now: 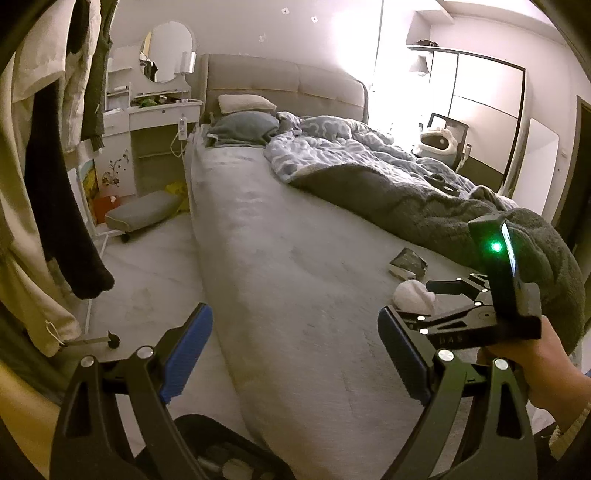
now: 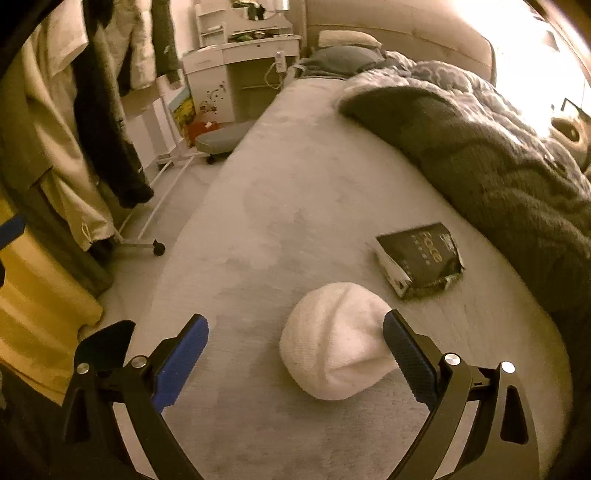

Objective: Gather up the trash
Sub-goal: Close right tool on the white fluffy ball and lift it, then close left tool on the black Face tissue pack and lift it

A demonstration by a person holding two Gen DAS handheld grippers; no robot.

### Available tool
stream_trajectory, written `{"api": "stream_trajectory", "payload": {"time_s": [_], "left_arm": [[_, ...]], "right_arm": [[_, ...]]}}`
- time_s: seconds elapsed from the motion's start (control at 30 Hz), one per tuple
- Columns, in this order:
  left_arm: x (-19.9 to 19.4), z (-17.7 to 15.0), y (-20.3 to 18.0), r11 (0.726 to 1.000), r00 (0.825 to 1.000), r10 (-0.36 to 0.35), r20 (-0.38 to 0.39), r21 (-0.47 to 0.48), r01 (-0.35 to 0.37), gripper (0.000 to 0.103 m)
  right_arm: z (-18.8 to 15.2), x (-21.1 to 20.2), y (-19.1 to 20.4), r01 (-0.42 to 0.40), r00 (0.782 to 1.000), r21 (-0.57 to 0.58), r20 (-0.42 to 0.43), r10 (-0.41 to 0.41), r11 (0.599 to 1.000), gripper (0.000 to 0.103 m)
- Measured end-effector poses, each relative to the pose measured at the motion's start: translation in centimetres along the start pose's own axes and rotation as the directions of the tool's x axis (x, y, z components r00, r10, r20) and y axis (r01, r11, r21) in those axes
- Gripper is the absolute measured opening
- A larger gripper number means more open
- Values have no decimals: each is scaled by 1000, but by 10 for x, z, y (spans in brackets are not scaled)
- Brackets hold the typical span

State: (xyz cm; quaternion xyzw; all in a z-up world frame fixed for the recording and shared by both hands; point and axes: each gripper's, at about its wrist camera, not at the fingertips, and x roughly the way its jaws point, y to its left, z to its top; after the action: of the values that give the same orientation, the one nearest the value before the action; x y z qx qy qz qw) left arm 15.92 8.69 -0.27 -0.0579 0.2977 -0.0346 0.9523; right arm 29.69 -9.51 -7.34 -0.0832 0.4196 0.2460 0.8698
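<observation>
I see bedroom, pale walls (image 1: 280,33). Bed (image 1: 258,236) fills centre, grey padded headboard (image 1: 284,85) at 12 o'clock. White dressing table (image 1: 162,110) with oval mirror (image 1: 166,51) at 11 o'clock. Clothes rack (image 1: 55,129) at 9 o'clock. Grey floor (image 1: 155,266) beside bed. Strong glare, wardrobe (image 1: 476,96) at 2 o'clock.

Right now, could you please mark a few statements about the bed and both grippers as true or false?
1. The right gripper has its jaws open. True.
2. The white crumpled wad lies on the floor. False: it lies on the bed sheet.
3. The torn dark packet lies beyond the wad. True.
4. The left gripper is shut on the packet. False: it is open and empty.
5. The dark blanket covers the packet. False: the packet lies beside it, uncovered.
</observation>
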Motion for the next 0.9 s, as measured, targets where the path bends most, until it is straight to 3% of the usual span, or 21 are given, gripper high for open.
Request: {"api": "stream_trajectory", "payload": {"time_s": [0.23,0.57,0.67,0.9], "left_arm": [[6,0,-4,1000,1000,-20,-13,-6,20,93],[10,-5,-7,1000,999,-27,-27,-3,27,93],[12,-4,-6,1000,999,-25,-32,-12,24,93],[10,-8,-6,999,999,-37,-29,-4,37,93]], "right_arm": [[-4,7,-18,-10,1000,59,3,10,998,96],[-11,12,-45,81,997,115,-10,-80,990,38],[-9,3,-51,82,996,138,17,-86,987,33],[-9,-21,-52,64,995,161,60,-75,985,33]]}}
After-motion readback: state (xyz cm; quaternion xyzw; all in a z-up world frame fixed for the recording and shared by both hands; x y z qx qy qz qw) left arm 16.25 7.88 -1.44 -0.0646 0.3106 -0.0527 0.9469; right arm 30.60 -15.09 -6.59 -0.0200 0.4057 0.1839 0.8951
